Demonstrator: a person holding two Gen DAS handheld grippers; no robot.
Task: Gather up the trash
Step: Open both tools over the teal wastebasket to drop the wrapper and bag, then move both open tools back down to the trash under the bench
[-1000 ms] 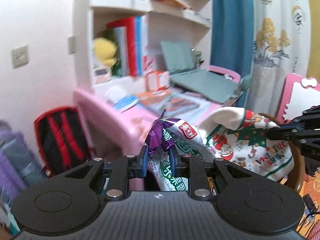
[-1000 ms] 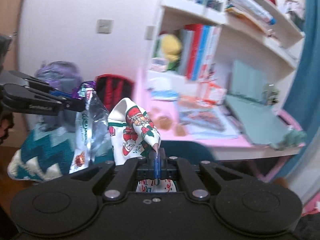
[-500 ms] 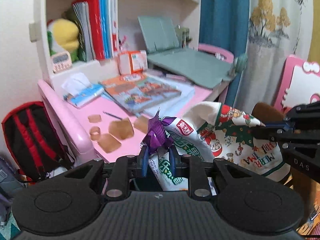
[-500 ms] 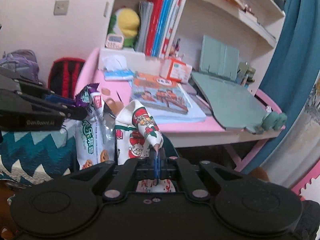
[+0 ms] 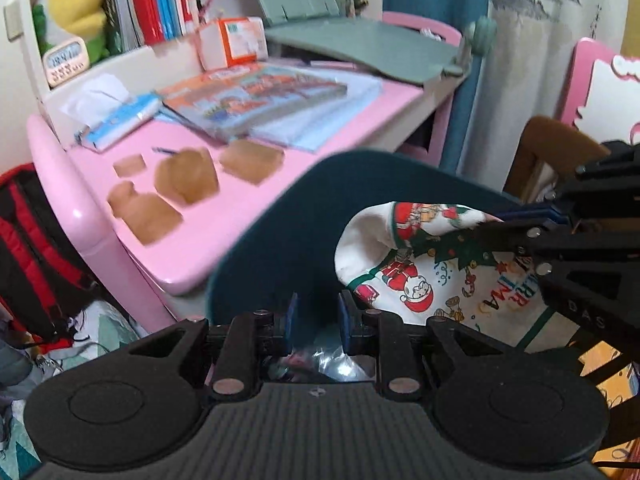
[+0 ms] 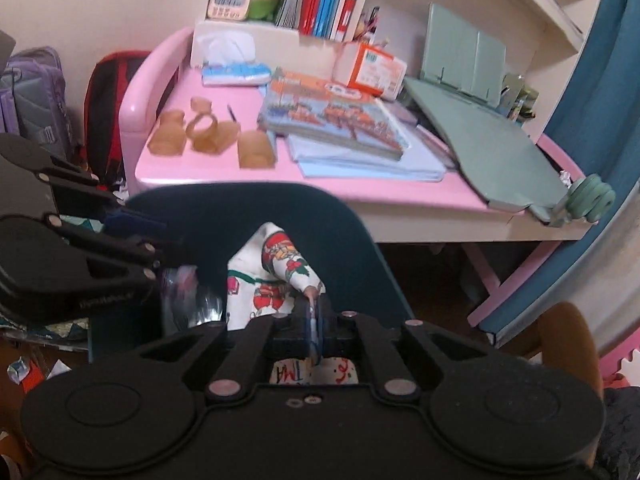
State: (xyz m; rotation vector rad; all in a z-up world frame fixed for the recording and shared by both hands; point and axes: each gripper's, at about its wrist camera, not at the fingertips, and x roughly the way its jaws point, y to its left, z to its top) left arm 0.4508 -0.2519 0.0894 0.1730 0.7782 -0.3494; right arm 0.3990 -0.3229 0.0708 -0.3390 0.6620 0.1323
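My left gripper [image 5: 316,312] keeps its jaws narrow. The crinkly snack wrapper [image 5: 330,364] shows only low down between its fingers. In the right wrist view the wrapper [image 6: 188,296] hangs under the left gripper [image 6: 160,236]. My right gripper [image 6: 314,316] pinches the rim of a white Christmas-print cloth bag [image 6: 256,292], and its jaws are opening with the cloth still between the pads. The bag [image 5: 420,280] hangs from the right gripper [image 5: 500,216], mouth slack, just right of the wrapper. Several blurred brown scraps [image 5: 184,176] lie on the pink desk [image 5: 224,232].
A dark teal chair back [image 6: 240,208] stands between both grippers and the desk. Picture books [image 6: 332,116], a tissue pack [image 6: 236,72], an orange box and a green reading stand [image 6: 480,120] lie on the desk. A red-black backpack [image 5: 28,232] leans at its left. Paper scraps [image 6: 20,372] litter the floor.
Both grippers have sunk and come closer to the desk, and the chair back now fills the middle. The wrapper top no longer stands above the left pads. The bag hangs lower.
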